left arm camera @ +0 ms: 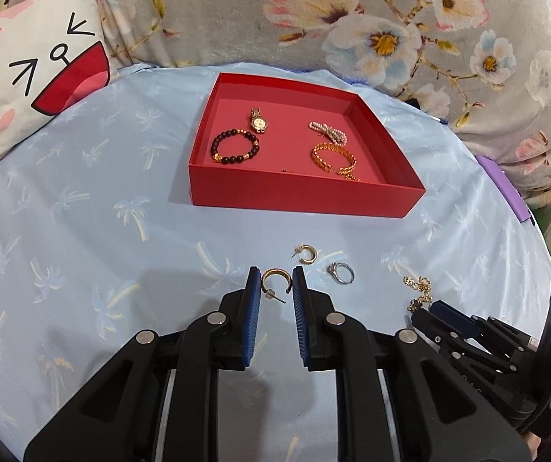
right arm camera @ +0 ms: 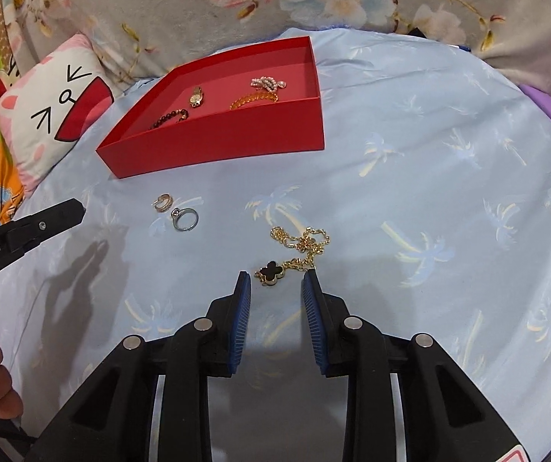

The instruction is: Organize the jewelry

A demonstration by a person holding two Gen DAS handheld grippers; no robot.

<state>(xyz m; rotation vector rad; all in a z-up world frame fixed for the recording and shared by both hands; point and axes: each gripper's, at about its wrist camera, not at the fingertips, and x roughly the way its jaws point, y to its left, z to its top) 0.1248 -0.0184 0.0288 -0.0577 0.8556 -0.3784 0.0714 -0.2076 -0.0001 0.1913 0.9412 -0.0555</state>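
Colours and patterns of the jewelry scene.
Red box point(left arm camera: 298, 196) with pinker floor; pale blue cloth point(left arm camera: 82, 231) printed with palm trees; grey floral blanket point(left arm camera: 236, 11); black clover pendant point(right arm camera: 271, 272), gold-rimmed; blue gripper pads point(left arm camera: 253, 319).

Both wrist cameras look steeply down, sharing the red tray point(left arm camera: 298, 192).

Box point(left arm camera: 306, 192) sits at back on sheet point(left arm camera: 82, 231), w/ watch point(left arm camera: 258, 120) & bracelets inside. In front: hoop earring point(left arm camera: 306, 255), ring point(left arm camera: 340, 272) just right of it, necklace point(right arm camera: 298, 250) further right.
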